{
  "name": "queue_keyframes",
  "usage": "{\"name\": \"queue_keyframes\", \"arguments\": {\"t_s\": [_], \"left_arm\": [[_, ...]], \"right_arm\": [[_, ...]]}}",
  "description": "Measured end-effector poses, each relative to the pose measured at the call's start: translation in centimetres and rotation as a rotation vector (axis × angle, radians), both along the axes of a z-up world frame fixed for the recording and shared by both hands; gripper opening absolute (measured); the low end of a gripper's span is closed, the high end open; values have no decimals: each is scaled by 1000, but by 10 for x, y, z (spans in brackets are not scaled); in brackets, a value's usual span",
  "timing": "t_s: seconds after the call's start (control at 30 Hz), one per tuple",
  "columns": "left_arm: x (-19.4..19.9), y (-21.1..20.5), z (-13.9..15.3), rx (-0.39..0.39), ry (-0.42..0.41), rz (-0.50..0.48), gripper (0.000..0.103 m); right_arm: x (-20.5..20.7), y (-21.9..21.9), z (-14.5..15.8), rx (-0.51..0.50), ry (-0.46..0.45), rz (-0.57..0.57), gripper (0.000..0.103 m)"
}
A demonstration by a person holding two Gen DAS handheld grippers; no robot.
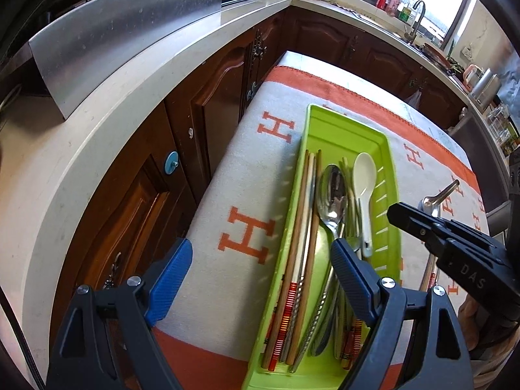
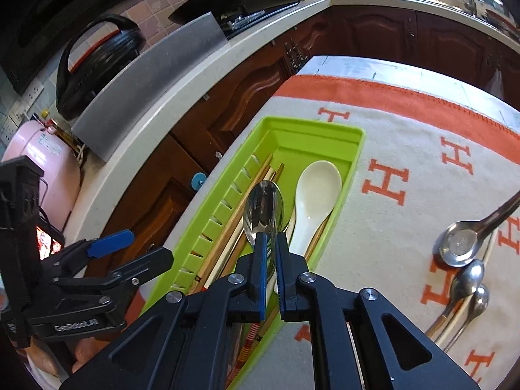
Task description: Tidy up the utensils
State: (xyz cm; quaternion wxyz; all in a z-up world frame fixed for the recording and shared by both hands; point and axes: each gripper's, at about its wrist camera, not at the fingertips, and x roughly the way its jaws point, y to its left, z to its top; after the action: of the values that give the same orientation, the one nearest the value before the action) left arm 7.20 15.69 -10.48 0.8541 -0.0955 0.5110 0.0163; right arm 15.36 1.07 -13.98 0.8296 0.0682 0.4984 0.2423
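A green utensil tray (image 1: 388, 149) (image 2: 354, 149) lies on the orange-and-white cloth. It holds wooden chopsticks (image 1: 304, 214), a steel spoon (image 1: 333, 195) (image 2: 263, 208) and a white ceramic spoon (image 1: 364, 175) (image 2: 317, 191). My left gripper (image 1: 260, 260) is open above the tray's near end. My right gripper (image 2: 271, 243) hovers over the tray, jaws nearly closed with a narrow gap; a steel handle shows between them, contact unclear. It also shows in the left wrist view (image 1: 409, 217). Loose steel spoons (image 2: 461, 243) (image 1: 435, 198) lie on the cloth to the right.
A pale countertop (image 1: 81, 162) with a metal splash panel (image 1: 130, 32) runs along the left over dark wooden cabinets (image 1: 211, 104). A pink appliance (image 2: 42, 162) and a black pot (image 2: 97, 65) stand there. A sink and bottles (image 1: 403, 6) are at the far back.
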Motion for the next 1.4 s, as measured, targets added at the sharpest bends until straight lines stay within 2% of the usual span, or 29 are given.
{"name": "queue_keyframes", "arguments": {"t_s": [0.23, 0.43, 0.57, 0.73, 0.93, 1.07, 1.2, 1.4], "left_arm": [[-2, -21, 11, -12, -11, -51, 85], [0, -55, 18, -34, -9, -127, 85], [3, -86, 24, -19, -13, -192, 85], [11, -126, 30, 7, -22, -264, 85], [29, -168, 32, 29, -22, -326, 85], [43, -189, 27, 38, -8, -356, 86], [60, -209, 15, 52, 20, -378, 85], [80, -228, -9, 39, 88, -399, 85]], "right_arm": [[-16, -35, 27, 63, -35, -54, 6], [-30, -88, 39, 91, -34, -144, 6], [-38, -135, 40, 72, -46, -229, 17], [-40, -190, 34, 67, -40, -325, 19], [-30, -236, 20, 77, -20, -392, 21], [-12, -255, 7, 93, 5, -419, 21], [12, -269, -7, 96, 35, -433, 26], [48, -265, -30, 99, 78, -422, 27]]}}
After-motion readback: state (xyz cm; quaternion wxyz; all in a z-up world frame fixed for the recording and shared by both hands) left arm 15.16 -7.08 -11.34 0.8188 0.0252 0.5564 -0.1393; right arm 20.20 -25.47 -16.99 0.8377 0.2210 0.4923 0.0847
